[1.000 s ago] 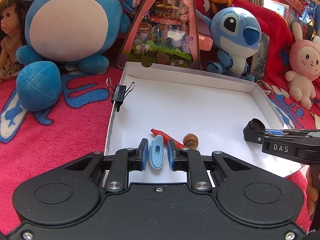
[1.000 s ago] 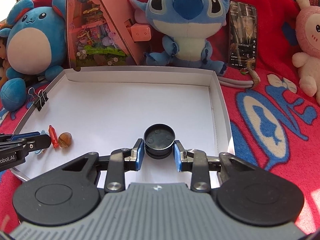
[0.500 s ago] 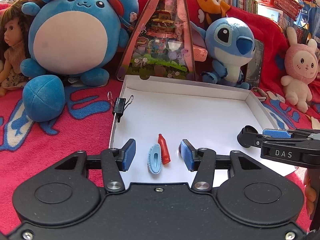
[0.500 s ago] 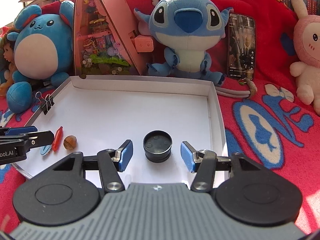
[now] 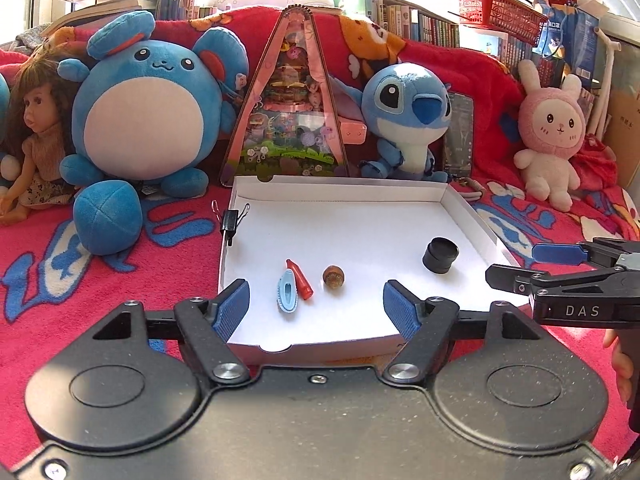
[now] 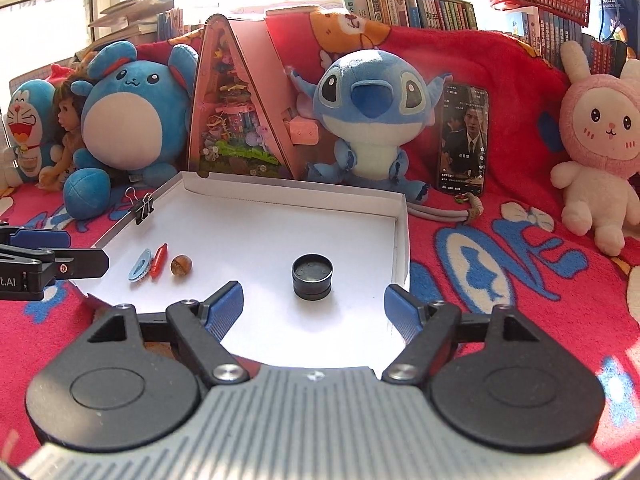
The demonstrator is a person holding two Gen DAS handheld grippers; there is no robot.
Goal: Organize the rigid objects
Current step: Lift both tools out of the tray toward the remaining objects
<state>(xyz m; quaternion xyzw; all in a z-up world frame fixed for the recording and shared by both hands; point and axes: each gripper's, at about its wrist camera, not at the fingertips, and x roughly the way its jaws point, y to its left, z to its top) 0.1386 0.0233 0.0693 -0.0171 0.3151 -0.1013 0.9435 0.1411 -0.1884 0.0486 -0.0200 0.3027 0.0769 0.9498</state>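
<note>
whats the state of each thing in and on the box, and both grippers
white box: open, shallow
blue clip: lying flat, touching red piece
red piece: lying flat
acorn: loose, apart
black round container: upright, released
binder clip: clamped on left wall
left gripper: opening, empty
right gripper: opening, empty

White capitals "DAS" printed on the black side of the right tool (image 5: 560, 264), seen from the left wrist view. Cut-off white letters "t.AI" on the black side of the left tool (image 6: 60, 256), at the picture's edge in the right wrist view. Small writing on the phone screen (image 6: 464, 140) and the book spines (image 6: 424, 10): too small to read.
</note>
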